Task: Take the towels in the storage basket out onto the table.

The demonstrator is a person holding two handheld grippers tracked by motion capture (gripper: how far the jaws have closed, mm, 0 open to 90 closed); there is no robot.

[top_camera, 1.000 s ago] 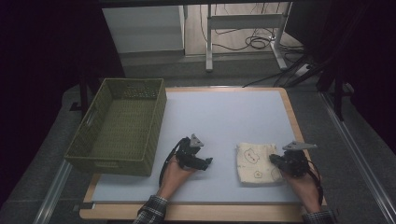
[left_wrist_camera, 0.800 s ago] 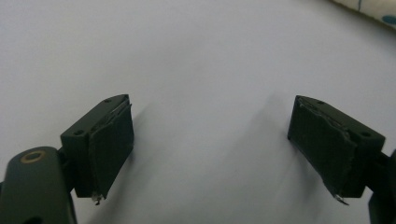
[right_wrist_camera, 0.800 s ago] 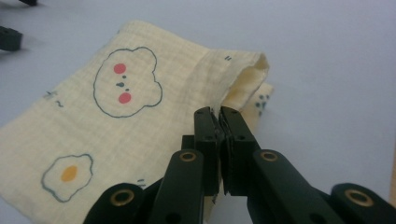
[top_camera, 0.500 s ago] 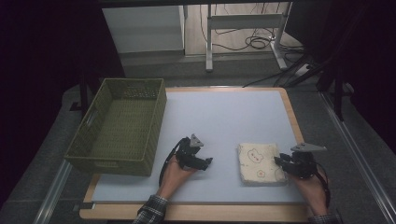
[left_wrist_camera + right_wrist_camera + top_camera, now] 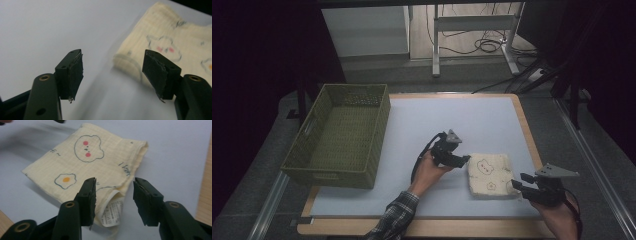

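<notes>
The folded cloth [image 5: 489, 174] lies near the worktop's [image 5: 462, 120] front right corner between both open, empty grippers, left gripper [image 5: 464, 160] at its left edge, right gripper [image 5: 518, 185] at its front right corner.

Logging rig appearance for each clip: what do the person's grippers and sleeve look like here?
Both the left gripper and the right gripper are black, each with two blocky jaws faced with dark pads, a grey three-cornered plate on top, and a black cable trailing back. The left forearm wears a plaid sleeve.
</notes>
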